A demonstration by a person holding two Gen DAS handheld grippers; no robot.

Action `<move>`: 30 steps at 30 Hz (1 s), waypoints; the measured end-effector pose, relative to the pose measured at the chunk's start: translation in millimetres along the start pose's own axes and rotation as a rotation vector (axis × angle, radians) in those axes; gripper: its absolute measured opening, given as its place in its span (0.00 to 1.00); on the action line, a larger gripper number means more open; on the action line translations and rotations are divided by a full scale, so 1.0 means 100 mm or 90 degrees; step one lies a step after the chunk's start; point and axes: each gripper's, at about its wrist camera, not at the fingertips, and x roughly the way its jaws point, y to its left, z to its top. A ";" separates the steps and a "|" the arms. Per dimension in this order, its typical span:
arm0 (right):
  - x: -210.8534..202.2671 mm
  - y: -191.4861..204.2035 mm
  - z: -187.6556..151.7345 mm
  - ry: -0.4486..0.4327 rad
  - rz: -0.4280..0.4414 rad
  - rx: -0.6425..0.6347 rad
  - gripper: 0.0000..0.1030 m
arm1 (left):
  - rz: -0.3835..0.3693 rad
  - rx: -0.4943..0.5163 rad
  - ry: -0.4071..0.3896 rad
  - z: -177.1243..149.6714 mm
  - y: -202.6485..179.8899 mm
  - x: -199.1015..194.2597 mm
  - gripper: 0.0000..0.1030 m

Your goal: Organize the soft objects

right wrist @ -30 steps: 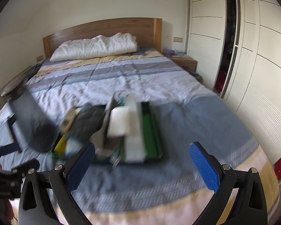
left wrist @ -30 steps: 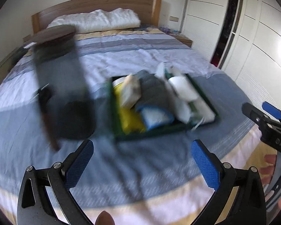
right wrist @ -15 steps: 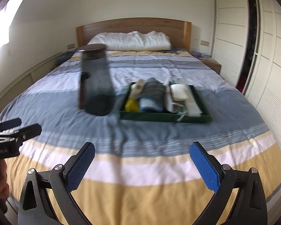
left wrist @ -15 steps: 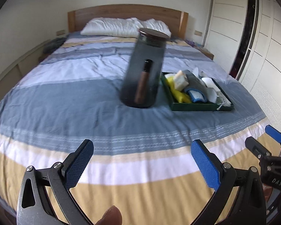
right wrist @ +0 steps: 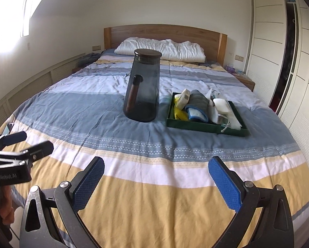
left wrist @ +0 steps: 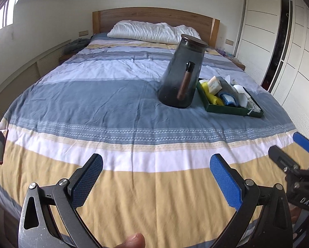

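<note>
A dark green tray (right wrist: 204, 125) (left wrist: 232, 109) on the striped bed holds a pile of soft things: a grey quilted mitt (right wrist: 198, 101), a yellow cloth (right wrist: 180, 113), a blue-edged cloth (right wrist: 195, 112) and white cloths (right wrist: 222, 106). A tall smoky glass jar (right wrist: 143, 86) (left wrist: 182, 72) with a wooden lid stands just left of the tray. My left gripper (left wrist: 156, 179) and right gripper (right wrist: 156, 180) are both open and empty, low over the foot of the bed, far from the tray.
A white pillow (right wrist: 160, 48) lies by the wooden headboard. A phone (left wrist: 0, 145) lies at the bed's left edge. White wardrobe doors (right wrist: 278, 51) line the right side. A nightstand (right wrist: 244, 80) stands at the far right of the bed.
Both grippers have pulled back from close above the tray and jar to the foot of the bed. The jar and tray now look small and far. Both stayed open.
</note>
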 end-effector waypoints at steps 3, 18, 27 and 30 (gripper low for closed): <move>-0.03 0.04 0.00 -0.005 0.000 -0.002 1.00 | 0.006 0.009 -0.004 -0.03 -0.02 -0.05 0.99; -0.06 0.06 -0.07 -0.002 0.001 0.006 1.00 | 0.006 0.039 0.005 -0.13 -0.17 -0.07 0.99; -0.09 0.05 -0.09 0.002 -0.008 0.008 1.00 | -0.004 0.051 0.009 -0.14 -0.22 -0.08 0.99; -0.10 0.06 -0.09 0.002 -0.008 0.007 1.00 | -0.007 0.052 0.010 -0.15 -0.22 -0.09 0.99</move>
